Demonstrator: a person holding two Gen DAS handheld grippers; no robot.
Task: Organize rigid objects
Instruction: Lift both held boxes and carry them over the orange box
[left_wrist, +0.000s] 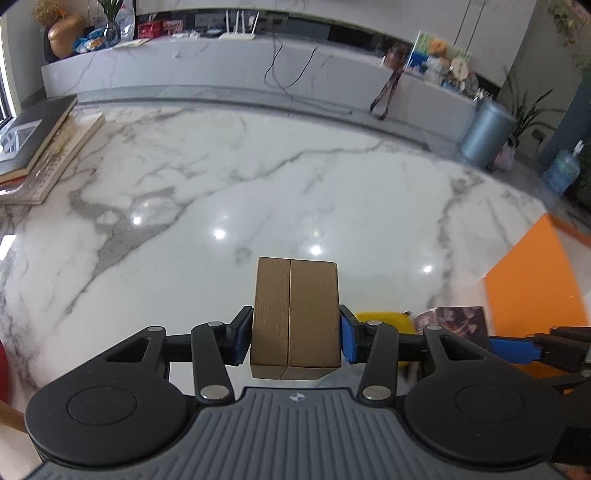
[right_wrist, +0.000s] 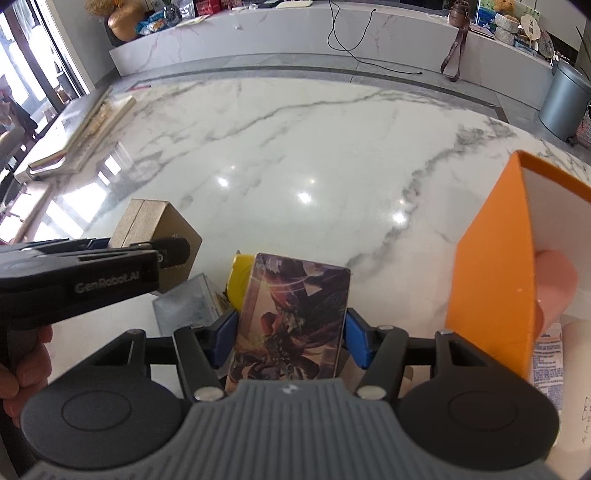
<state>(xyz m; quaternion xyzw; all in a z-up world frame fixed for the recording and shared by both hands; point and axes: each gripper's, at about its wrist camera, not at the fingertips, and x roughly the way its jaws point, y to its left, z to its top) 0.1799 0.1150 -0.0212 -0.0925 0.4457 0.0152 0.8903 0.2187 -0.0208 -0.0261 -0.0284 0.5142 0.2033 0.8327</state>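
Note:
My left gripper (left_wrist: 294, 338) is shut on a gold-brown box (left_wrist: 294, 317), held above the marble table (left_wrist: 258, 184). It also shows in the right wrist view (right_wrist: 147, 221), gripped by the left gripper (right_wrist: 162, 254). My right gripper (right_wrist: 291, 332) is shut on a printed dark picture box (right_wrist: 291, 314), seen in the left wrist view too (left_wrist: 456, 323). An open orange box (right_wrist: 491, 280) stands at the right, also in the left wrist view (left_wrist: 532, 280). A yellow object (right_wrist: 240, 280) and a clear case (right_wrist: 188, 306) lie under the held boxes.
A stack of books (left_wrist: 40, 147) lies at the table's far left. A white tube with print (right_wrist: 550, 365) and a pink object (right_wrist: 556, 277) are by the orange box. A grey bin (right_wrist: 565, 99) stands on the floor beyond a low marble ledge (right_wrist: 295, 33).

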